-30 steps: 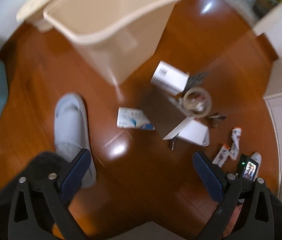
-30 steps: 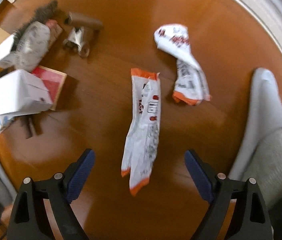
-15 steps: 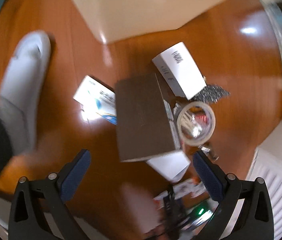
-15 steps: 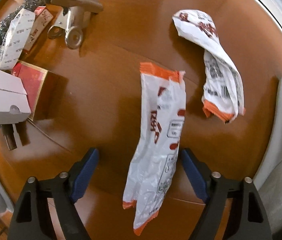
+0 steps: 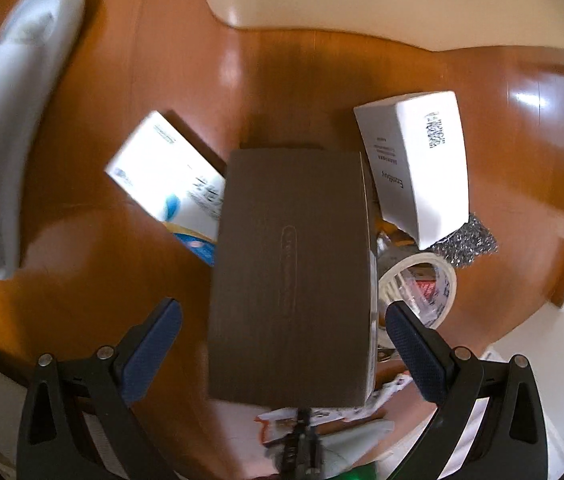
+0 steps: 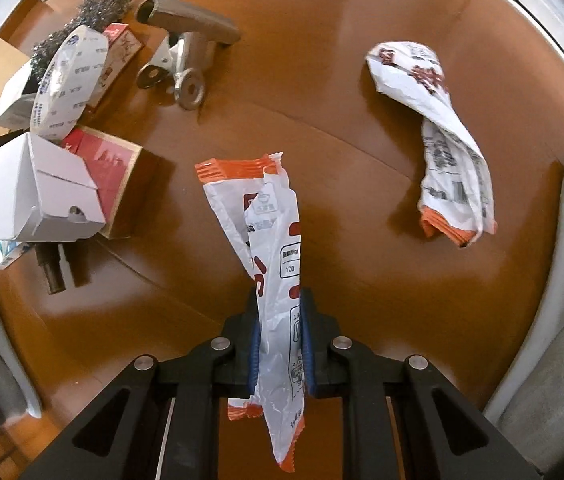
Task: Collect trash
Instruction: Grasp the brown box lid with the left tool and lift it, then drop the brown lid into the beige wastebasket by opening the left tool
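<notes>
Your right gripper (image 6: 279,344) is pinching a long white plastic snack wrapper with orange crimped ends (image 6: 269,264), its blue pads closed tight on the wrapper's lower half, so the upper part is reaching forward over the wooden floor (image 6: 322,128) and the tail is hanging back past the pads. A second, crumpled white-and-orange wrapper (image 6: 442,140) is lying on the floor well off to the right of it, near a pale grey slipper (image 6: 562,320).

To the left a white folded cardboard box (image 6: 33,196) is resting against a red box with a gold edge (image 6: 109,176), and behind them a grey metal bracket with round ends (image 6: 185,60) is sitting beside a roll of printed tape (image 6: 65,84).

Your left gripper (image 5: 282,340) is standing wide open and holding nothing, its blue pads flanking a flat brown cardboard box (image 5: 290,276) without touching it. A white box with a blue print (image 5: 169,180) is lying just left of the brown one, and a taller white carton (image 5: 422,160) to its right.
</notes>
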